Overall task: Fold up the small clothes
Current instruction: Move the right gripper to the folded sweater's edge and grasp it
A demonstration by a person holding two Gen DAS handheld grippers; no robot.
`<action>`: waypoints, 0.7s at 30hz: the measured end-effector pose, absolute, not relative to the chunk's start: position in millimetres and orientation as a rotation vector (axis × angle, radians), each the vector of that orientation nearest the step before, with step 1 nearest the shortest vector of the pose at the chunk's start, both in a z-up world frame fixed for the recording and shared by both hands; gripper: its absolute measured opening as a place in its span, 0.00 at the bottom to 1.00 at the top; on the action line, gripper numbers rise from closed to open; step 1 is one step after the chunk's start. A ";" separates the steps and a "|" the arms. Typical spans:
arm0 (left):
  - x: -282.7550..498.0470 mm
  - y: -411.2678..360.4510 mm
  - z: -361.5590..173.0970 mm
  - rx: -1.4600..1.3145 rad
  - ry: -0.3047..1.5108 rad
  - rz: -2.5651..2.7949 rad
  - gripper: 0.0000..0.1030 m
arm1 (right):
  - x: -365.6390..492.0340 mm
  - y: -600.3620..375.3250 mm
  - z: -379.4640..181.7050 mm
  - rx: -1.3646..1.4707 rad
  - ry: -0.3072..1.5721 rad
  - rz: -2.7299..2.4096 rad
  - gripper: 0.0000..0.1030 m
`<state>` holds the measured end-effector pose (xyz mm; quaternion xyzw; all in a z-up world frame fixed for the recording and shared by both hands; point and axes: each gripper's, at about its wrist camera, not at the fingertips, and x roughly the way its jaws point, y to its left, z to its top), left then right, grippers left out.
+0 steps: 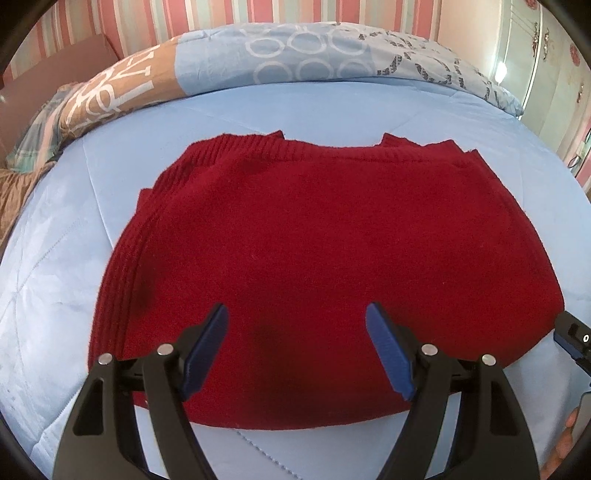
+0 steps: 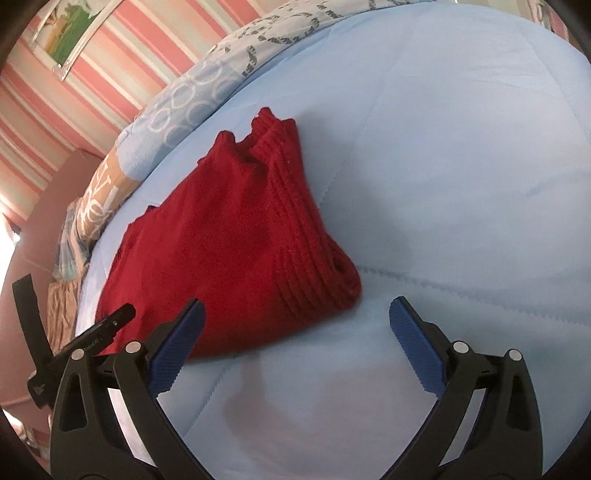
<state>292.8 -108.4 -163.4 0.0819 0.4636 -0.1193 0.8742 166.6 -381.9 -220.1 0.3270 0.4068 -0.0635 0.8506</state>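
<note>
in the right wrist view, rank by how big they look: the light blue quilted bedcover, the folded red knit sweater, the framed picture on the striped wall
1. Light blue quilted bedcover, fills most of the view.
2. Folded red knit sweater.
3. Framed picture, smallest, but it is farthest from the camera and cut off by the frame edge, so its true size is unsure.

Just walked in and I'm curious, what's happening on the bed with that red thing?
A person is folding a small red knitted sweater on a light blue quilt, using a handheld gripper in each hand. The sweater lies already folded into a compact stack. The left gripper hovers open over its near edge, and the right gripper hovers open beside its corner. Neither one holds anything.
</note>
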 end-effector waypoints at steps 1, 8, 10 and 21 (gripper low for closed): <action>293.2 -108.0 -162.8 0.170 0.966 -0.247 0.76 | 165.7 -383.4 -220.5 0.696 0.858 -0.126 0.97; 292.2 -107.8 -167.6 0.168 0.987 -0.263 0.76 | 158.3 -381.2 -220.2 0.668 0.857 -0.131 0.95; 290.2 -109.4 -168.6 0.175 0.988 -0.272 0.76 | 158.7 -376.8 -217.8 0.634 0.866 -0.131 0.95; 290.9 -115.2 -169.2 0.169 0.988 -0.284 0.76 | 203.1 -375.3 -228.7 0.729 0.943 -0.081 0.94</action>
